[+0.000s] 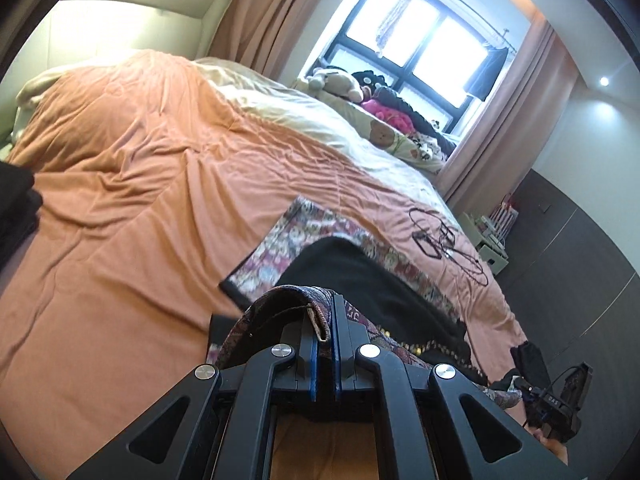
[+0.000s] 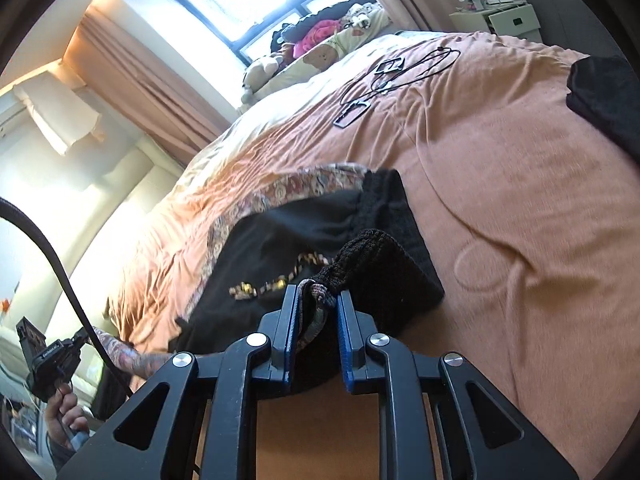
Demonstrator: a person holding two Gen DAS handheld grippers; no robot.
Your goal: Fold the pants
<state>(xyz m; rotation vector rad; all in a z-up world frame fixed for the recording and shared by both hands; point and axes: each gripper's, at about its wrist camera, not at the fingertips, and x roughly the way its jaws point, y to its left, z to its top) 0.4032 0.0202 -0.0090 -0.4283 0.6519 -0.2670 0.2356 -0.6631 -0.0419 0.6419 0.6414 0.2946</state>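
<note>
Lying spread on the near part of the orange quilted bedspread, the black pants with patterned paisley trim are grasped at both ends, left gripper clenched on the patterned hem, right gripper clamped on the bunched black knitted waistband, thin black cables coiled farther off.

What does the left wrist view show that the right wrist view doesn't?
Only the left wrist view shows the left hand-held gripper close up, shut on a patterned hem of the pants, plus a ceiling spotlight. Only the right wrist view shows the right hand-held gripper shut on the black knit waistband, and a pale cloth hanging by the wall. Both share the orange bedspread, the black cords lying on it, the window and the stuffed toys below it.
</note>
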